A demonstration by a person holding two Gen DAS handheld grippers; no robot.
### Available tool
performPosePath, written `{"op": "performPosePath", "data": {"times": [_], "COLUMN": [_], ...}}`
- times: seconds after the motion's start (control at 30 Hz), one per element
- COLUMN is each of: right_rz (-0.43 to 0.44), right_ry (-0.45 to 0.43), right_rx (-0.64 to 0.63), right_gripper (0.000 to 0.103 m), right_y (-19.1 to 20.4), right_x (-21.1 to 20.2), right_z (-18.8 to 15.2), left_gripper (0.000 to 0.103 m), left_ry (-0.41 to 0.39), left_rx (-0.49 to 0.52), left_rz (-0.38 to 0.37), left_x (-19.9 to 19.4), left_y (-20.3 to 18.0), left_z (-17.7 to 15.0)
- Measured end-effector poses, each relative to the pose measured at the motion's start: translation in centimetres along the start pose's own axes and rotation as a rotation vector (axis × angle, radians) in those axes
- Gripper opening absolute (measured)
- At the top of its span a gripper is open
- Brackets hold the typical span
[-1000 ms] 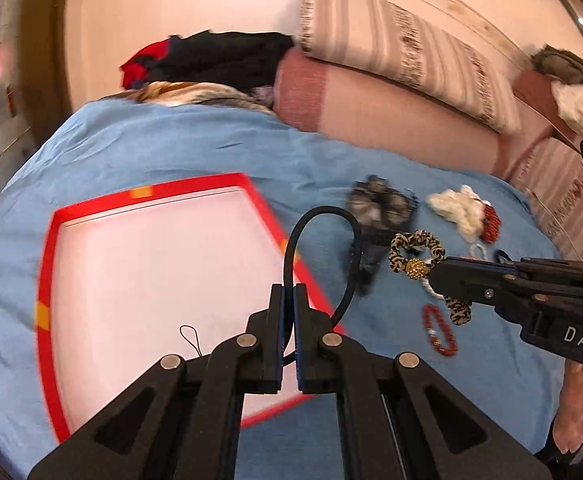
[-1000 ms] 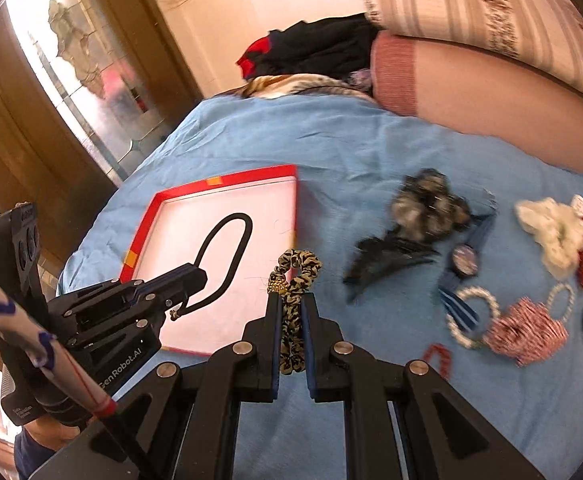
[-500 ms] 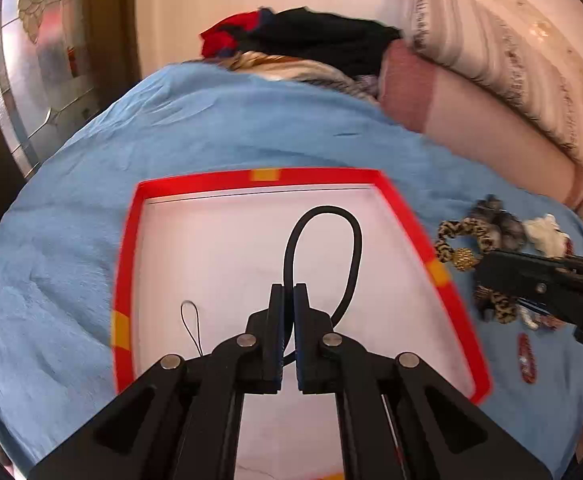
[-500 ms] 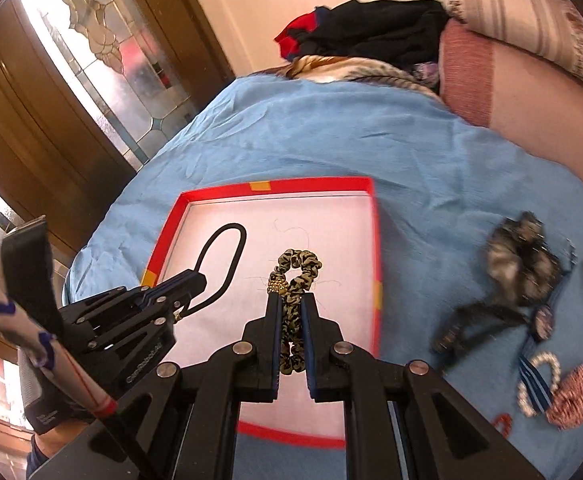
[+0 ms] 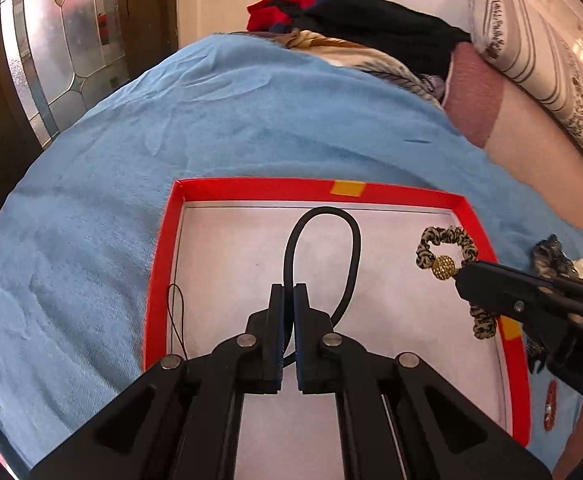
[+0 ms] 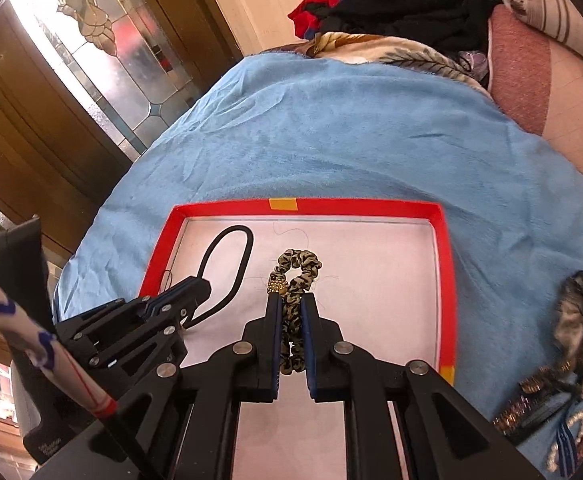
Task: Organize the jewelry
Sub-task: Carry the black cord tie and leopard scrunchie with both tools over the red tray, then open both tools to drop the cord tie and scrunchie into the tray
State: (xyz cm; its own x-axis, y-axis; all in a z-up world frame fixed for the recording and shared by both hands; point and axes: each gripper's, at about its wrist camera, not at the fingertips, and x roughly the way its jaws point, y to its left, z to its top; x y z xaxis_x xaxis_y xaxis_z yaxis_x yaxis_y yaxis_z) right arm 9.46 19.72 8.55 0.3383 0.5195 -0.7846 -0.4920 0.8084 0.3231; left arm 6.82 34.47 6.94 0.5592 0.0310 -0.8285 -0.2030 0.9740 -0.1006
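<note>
A shallow white tray with a red rim [image 5: 311, 189] [image 6: 445, 264] lies on the blue blanket. My left gripper [image 5: 287, 300] is shut on a black elastic hair band [image 5: 323, 216] and holds its loop over the tray's far part; the band also shows in the right wrist view [image 6: 231, 236]. My right gripper [image 6: 291, 308] is shut on a leopard-print scrunchie with a gold bead [image 6: 299, 268] over the tray's middle; the scrunchie also shows in the left wrist view [image 5: 445, 248]. A thin black loop [image 5: 175, 312] lies by the tray's left wall.
Loose hair ties and bracelets [image 6: 579, 320] lie on the blanket right of the tray. A red beaded bracelet [image 5: 549, 410] lies near the tray's right edge. Pillows [image 5: 531, 40] and a clothes pile [image 5: 371, 20] sit behind. A glass door [image 6: 103, 40] stands at left.
Both grippers have moved left from the jewelry pile and now hold their pieces over the tray. Both stay shut.
</note>
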Motion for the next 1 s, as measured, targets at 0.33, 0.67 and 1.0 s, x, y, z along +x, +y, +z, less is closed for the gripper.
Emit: {"op": "performPosePath", "data": {"times": [0.33,0.67,1.0], "right_rz": [0.004,-0.024,-0.045], "right_ry": [0.028,0.060,0.083], "right_rx": [0.032,0.035,0.036], "right_gripper": [0.010,0.013,0.042], "right_y": [-1.1,-1.8,-2.2], "right_x": [3.2,5.0,5.3], "right_z": [1.5,1.5,1.2], "left_gripper": [0.004,0.004,0.042], "left_ry": [0.030,0.020,0.004], "left_rx": [-0.009,-0.015,-0.053], "left_rz": [0.035,0.033,0.012], "left_x": [2.0,2.1,1.6], "left_y": [-0.3,-0.7,-0.3], "left_z": [0.4,0.5,0.7]}}
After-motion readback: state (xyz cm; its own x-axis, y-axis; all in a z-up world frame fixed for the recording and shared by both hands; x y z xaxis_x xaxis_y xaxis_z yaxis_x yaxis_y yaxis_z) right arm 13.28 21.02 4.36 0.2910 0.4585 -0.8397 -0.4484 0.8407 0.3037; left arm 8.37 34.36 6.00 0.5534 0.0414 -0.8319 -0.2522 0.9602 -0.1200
